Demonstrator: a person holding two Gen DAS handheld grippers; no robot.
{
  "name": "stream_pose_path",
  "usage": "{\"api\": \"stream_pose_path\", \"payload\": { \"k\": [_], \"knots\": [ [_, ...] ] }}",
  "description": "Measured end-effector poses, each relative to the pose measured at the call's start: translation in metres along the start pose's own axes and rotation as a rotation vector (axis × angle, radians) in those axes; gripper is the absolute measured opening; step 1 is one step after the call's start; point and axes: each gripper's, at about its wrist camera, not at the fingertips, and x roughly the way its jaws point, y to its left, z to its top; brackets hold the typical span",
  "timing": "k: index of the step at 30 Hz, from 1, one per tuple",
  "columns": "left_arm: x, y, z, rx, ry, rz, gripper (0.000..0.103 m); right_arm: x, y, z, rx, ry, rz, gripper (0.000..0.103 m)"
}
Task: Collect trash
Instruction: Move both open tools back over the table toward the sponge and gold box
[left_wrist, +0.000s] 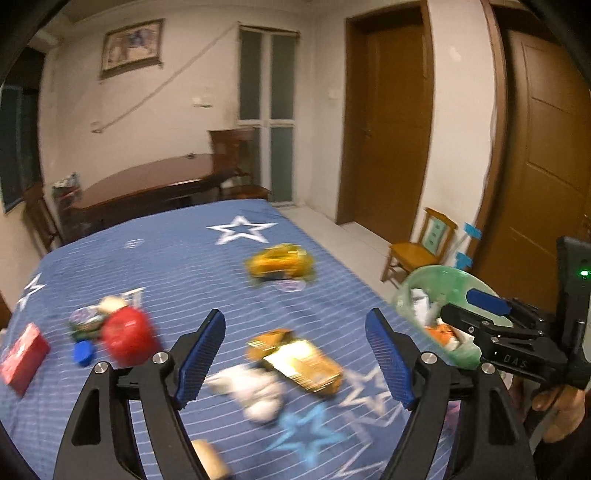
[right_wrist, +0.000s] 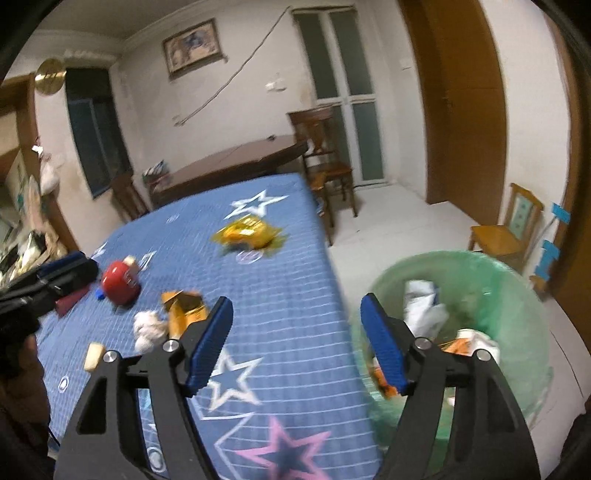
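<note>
Beside the bed's right edge, on the floor, a green-lined bin (right_wrist: 480, 295) is being kept as the collecting point; crumpled white paper (right_wrist: 424, 310) and an orange wrapper (right_wrist: 458, 347) are already lying inside it. Across the blue star-printed bedcover (left_wrist: 177, 266) the remaining trash is being left scattered: a gold foil packet (left_wrist: 299, 362) with a white crumpled tissue (left_wrist: 255, 391) just beside it at the near side, a yellow wrapper (left_wrist: 280, 264) farther back, a red round container (left_wrist: 127, 334) with a small blue cap (left_wrist: 83, 352) to the left, a red box (left_wrist: 24, 356) near the left border, and a pale cork-like piece (left_wrist: 208, 459) at the near edge.

The left gripper (left_wrist: 295, 365) is being held over the gold packet and tissue, jaws spread wide with nothing between them. The right gripper (right_wrist: 297, 343) is being held at the gap between bed and bin, jaws likewise spread and empty; no item is being pinched by either.

By the look of it, a drop-off is being finished and a fresh pick is being lined up. The next move is likely calling for the left jaws to be lowered astride the gold packet or the tissue and closed gently, since thin foil and soft paper may slip or crumple. Motion blur is making finer contact hard to judge.
</note>
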Motion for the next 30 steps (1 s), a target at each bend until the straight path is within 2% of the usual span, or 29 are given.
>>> {"api": "stream_pose_path", "payload": {
  "k": [6, 8, 11, 16, 19, 24, 26, 30],
  "knots": [
    [-0.035, 0.073, -0.036, -0.092, 0.006, 0.119, 0.079, 0.011, 0.044, -0.005, -0.087, 0.038, 0.088, 0.073],
    [-0.045, 0.104, -0.051, -0.156, 0.026, 0.170, 0.079, 0.016, 0.060, -0.006, -0.135, 0.058, 0.132, 0.082],
    [-0.060, 0.141, -0.068, -0.240, 0.039, 0.206, 0.079, 0.030, 0.081, -0.010, -0.199, 0.105, 0.196, 0.088],
    [-0.082, 0.190, -0.092, -0.329, 0.063, 0.295, 0.079, 0.055, 0.100, -0.014, -0.269, 0.172, 0.220, 0.089],
    [-0.087, 0.203, -0.102, -0.351, 0.087, 0.301, 0.079, 0.072, 0.105, -0.015, -0.276, 0.221, 0.232, 0.089],
    [-0.087, 0.197, -0.109, -0.323, 0.111, 0.293, 0.079, 0.097, 0.108, -0.017, -0.285, 0.297, 0.230, 0.088],
    [-0.082, 0.191, -0.107, -0.324, 0.120, 0.273, 0.079, 0.101, 0.107, -0.019, -0.284, 0.318, 0.242, 0.080],
    [-0.070, 0.178, -0.104, -0.315, 0.140, 0.215, 0.079, 0.107, 0.109, -0.021, -0.283, 0.345, 0.264, 0.072]
  ]
}}
